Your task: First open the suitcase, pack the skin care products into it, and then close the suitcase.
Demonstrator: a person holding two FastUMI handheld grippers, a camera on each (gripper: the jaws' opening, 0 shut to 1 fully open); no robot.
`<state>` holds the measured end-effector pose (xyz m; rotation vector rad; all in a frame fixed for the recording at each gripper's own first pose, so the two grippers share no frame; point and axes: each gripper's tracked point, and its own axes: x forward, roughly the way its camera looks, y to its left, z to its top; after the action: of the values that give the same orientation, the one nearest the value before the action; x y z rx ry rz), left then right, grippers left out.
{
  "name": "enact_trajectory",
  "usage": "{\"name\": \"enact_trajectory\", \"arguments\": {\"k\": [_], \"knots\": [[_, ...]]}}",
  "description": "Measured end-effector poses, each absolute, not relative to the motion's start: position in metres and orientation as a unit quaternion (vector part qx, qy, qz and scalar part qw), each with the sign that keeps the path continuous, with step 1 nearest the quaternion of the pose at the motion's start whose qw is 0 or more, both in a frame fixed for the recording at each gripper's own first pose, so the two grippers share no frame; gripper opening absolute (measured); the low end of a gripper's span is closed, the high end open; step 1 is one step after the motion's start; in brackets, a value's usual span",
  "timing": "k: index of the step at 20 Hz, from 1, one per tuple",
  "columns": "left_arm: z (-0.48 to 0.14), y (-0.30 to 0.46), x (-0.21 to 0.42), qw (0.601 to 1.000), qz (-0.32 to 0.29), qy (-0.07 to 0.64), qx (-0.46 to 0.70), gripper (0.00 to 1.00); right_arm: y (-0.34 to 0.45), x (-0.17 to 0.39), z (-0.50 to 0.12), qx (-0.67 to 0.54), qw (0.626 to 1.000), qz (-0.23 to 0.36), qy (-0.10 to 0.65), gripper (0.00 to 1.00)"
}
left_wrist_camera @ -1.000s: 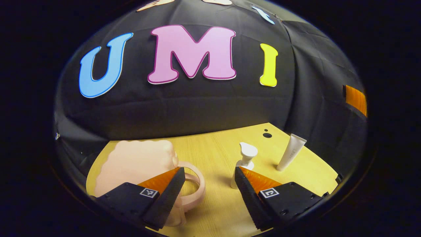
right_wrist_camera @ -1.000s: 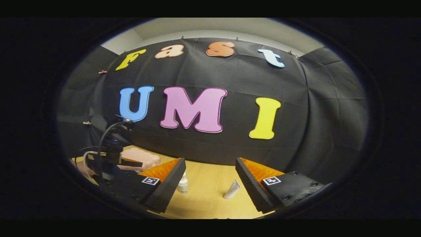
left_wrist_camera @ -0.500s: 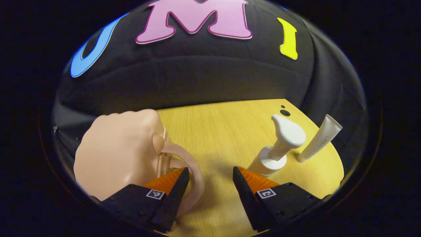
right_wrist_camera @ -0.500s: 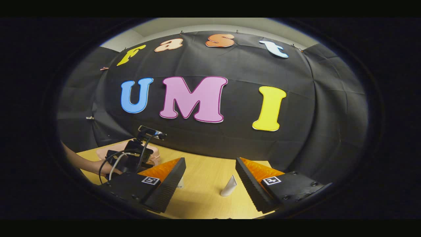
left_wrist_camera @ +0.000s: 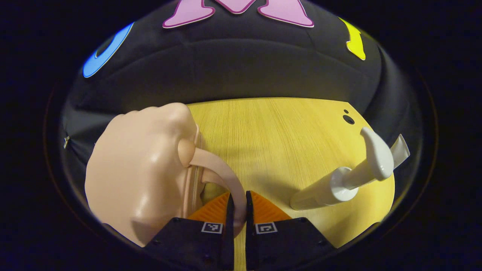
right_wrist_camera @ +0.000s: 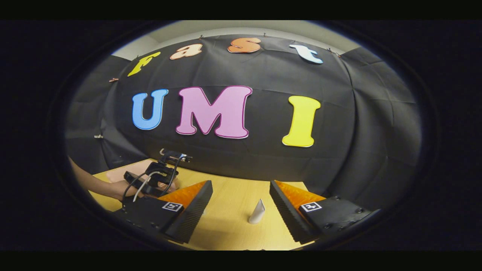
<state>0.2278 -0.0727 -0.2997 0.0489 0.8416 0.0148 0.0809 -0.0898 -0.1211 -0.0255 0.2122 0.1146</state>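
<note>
A: Pink suitcase [left_wrist_camera: 139, 173], shut, sits on my left side of the wooden desk [left_wrist_camera: 271, 135]. My left claw [left_wrist_camera: 237, 210] pinches its handle [left_wrist_camera: 222, 173].

B: Step?

A: Opening. Next I'd lift the lid. A second ago that claw gaped wide. Right claw [right_wrist_camera: 241, 205] hovers wide; pump bottle [left_wrist_camera: 339, 184] and tube [right_wrist_camera: 258, 211] wait.

wooden table [left_wrist_camera: 271, 135] — suitcase [left_wrist_camera: 139, 177], pump bottle [left_wrist_camera: 339, 184], tube [right_wrist_camera: 257, 212]
</note>
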Motion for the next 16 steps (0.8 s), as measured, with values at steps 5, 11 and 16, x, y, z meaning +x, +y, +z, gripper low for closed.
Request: {"name": "enact_trajectory", "arguments": {"k": [5,11,16], "knots": [[-0.228,-0.063,0.217,0.911,-0.012,0.412,0.006,0.14,-0.073,0.079,-0.105,-0.006,0.995,0.049,0.09,0.97],[-0.119,0.019,0.212,0.917,-0.011,0.399,-0.017,0.11,-0.045,0.079,-0.096,0.002,0.996,0.046,0.081,0.97],[-0.058,0.138,0.197,0.921,0.024,0.386,0.043,0.1,-0.022,0.074,-0.08,0.003,0.997,0.044,0.066,0.97]]}}
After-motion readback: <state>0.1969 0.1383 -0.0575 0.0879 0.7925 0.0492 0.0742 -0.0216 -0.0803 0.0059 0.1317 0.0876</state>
